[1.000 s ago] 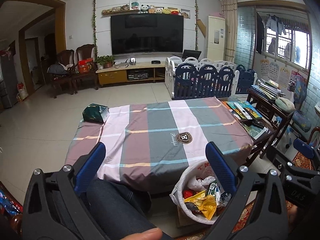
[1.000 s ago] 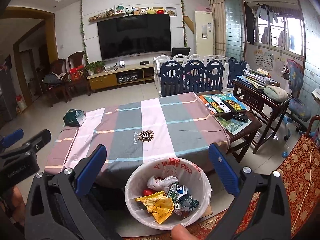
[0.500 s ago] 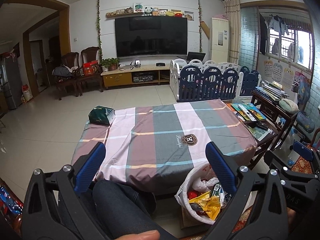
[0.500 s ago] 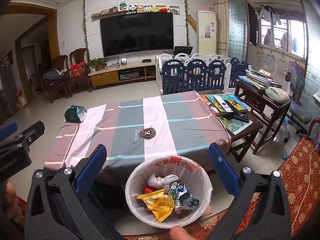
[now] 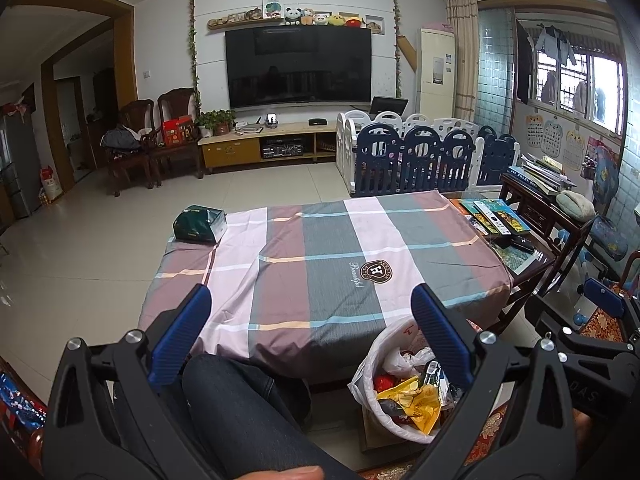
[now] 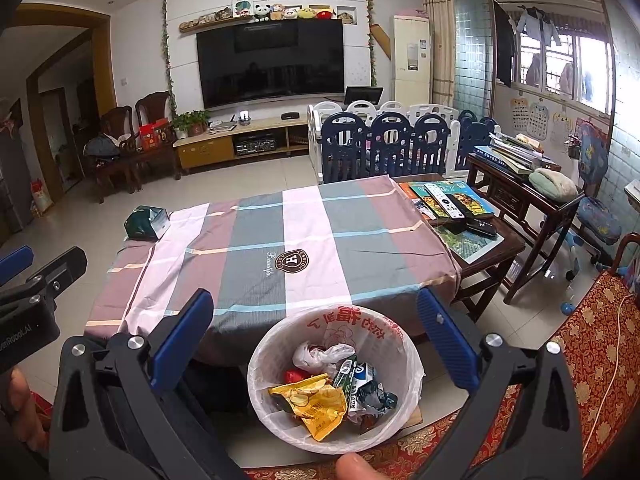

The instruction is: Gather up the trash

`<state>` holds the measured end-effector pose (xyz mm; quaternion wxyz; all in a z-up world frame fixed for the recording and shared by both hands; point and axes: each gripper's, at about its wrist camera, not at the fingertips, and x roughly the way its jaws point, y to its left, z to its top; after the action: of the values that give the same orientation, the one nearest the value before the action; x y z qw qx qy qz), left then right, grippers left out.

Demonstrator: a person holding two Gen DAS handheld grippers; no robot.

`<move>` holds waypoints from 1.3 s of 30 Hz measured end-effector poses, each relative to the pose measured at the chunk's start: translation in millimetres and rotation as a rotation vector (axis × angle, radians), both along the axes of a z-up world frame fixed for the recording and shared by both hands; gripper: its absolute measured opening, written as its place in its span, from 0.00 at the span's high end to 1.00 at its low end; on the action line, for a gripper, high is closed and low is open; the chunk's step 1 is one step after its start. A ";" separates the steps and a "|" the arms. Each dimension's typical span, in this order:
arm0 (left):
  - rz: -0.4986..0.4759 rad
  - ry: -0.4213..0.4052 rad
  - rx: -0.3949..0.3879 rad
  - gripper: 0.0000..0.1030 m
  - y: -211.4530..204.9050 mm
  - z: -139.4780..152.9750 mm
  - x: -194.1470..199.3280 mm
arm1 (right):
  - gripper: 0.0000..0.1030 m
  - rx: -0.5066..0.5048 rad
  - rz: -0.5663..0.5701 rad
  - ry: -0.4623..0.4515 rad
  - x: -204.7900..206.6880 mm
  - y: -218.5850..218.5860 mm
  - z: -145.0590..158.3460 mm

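**Both grippers held wide over a bin of wrappers**

I have my right gripper [image 6: 316, 340] directly above the trash bin [image 6: 335, 380], which stands on the floor against the near edge of the table [image 6: 260, 248]. The bin is round, lined with a thin white plastic bag whose rim folds over the edge. Inside I see a yellow snack packet [image 6: 316, 404] lying on top, a crumpled white plastic bag [image 6: 320, 354], something red beside it, and green-and-white wrappers [image 6: 360, 380] toward the right wall. Red Chinese characters are printed upside down on the liner's far side; I cannot read them.

The right gripper's jaws stand wide apart with nothing between them. My left gripper [image 5: 312, 340] is equally spread and empty, held over my leg in dark jeans [image 5: 248, 420], with the bin low on its right.

The tablecloth is a plaid of mauve, grey and pale pink with thin blue and peach lines. Its round crest [image 6: 294, 261] carries an "H", and the script beside it reads "Beautiful". A dark green pouch [image 6: 146, 222] sits at the far left corner.

A side table [image 6: 480, 236] just beside the table on the right holds books and remotes. Beyond are tiled floor, a navy-and-white playpen [image 6: 384, 148], a large wall television [image 6: 272, 62] with plush toys on the shelf above, and a red patterned rug [image 6: 584, 352] on the right.
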<state>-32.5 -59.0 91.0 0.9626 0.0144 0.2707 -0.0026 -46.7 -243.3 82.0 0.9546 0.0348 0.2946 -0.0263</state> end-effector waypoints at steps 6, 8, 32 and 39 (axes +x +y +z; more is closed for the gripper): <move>0.002 0.003 -0.003 0.03 1.7 -0.8 0.8 | 0.04 0.000 0.001 0.000 0.5 0.2 -0.6; 0.001 0.003 -0.002 0.03 1.8 -0.9 0.8 | 0.04 0.000 0.000 0.001 0.5 0.2 -0.7; -0.010 0.029 -0.002 0.03 -2.2 -8.5 2.9 | 0.04 0.002 -0.008 0.021 1.6 -0.4 -10.7; -0.010 0.039 -0.002 0.03 -4.6 -10.8 4.1 | 0.04 0.003 -0.008 0.023 2.3 -0.9 -11.2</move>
<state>-28.4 -63.6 80.2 0.9572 0.0147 0.2891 -0.0083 -44.4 -244.2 70.8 0.9510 0.0370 0.3055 -0.0301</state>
